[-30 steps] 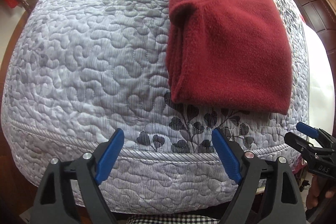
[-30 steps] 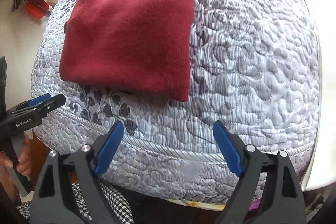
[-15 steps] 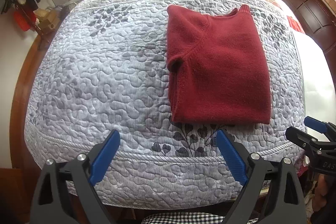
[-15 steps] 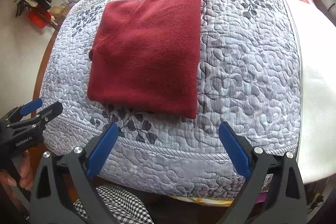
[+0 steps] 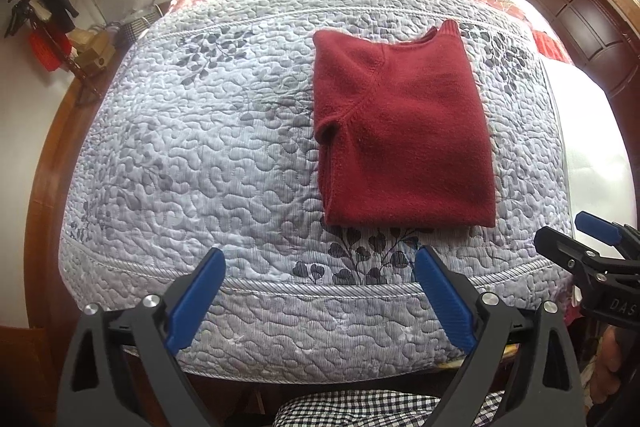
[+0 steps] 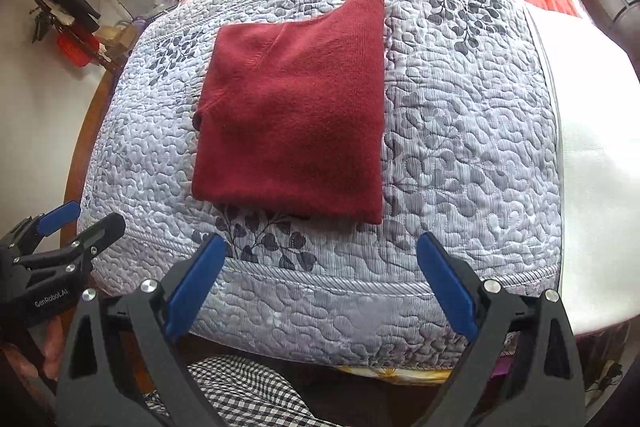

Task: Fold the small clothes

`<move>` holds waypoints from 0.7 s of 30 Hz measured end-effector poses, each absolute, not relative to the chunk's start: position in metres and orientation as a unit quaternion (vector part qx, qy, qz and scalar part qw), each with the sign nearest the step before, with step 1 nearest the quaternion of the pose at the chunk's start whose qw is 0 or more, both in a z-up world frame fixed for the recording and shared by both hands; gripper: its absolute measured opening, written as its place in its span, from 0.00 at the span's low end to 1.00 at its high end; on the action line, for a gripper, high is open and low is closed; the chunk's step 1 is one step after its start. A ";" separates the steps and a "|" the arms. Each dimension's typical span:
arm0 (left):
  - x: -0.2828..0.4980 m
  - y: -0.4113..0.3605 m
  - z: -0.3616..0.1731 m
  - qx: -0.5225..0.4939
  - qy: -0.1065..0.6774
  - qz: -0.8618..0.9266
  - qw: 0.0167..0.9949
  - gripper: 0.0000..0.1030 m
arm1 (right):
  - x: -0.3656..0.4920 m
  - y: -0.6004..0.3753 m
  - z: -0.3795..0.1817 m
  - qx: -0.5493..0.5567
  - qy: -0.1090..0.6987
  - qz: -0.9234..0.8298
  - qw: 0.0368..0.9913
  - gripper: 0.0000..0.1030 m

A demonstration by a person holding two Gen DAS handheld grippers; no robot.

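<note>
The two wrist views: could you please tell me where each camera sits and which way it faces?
Left wrist: on the left gripper, open, off the bed's near edge, facing the folded red sweater; the right gripper shows at right.
Right wrist: on the right gripper, open, facing the sweater; the left gripper shows at left.
Shared: sweater, grey quilt.

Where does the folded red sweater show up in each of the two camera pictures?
Left wrist view: the red sweater lies right of centre on the grey quilt.
Right wrist view: the sweater lies left of centre.
Shared landmark: the dark leaf print just below its near edge.
</note>
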State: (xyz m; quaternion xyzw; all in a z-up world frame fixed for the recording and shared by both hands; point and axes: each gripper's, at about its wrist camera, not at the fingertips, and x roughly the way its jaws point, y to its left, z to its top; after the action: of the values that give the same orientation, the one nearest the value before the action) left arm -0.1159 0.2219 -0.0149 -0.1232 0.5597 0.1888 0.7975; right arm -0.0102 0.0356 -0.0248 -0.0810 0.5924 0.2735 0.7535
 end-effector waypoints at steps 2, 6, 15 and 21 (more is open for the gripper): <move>-0.116 0.222 -0.015 -0.125 0.561 0.187 0.796 0.93 | -0.012 0.037 -0.025 -0.084 0.592 0.273 0.753 0.93; -0.118 0.224 -0.018 -0.128 0.564 0.189 0.794 0.93 | -0.013 0.038 -0.026 -0.091 0.589 0.270 0.756 0.93; -0.121 0.228 -0.025 -0.132 0.570 0.190 0.788 0.93 | -0.011 0.035 -0.024 -0.101 0.572 0.255 0.773 0.93; -0.121 0.228 -0.029 -0.133 0.575 0.189 0.785 0.93 | -0.010 0.034 -0.023 -0.113 0.560 0.244 0.784 0.93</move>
State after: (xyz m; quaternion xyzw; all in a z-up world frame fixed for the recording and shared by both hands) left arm -0.1213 0.2276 -0.0289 -0.1328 0.5749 0.1895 0.7849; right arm -0.0100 0.0339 -0.0232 -0.1132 0.5601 0.2437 0.7836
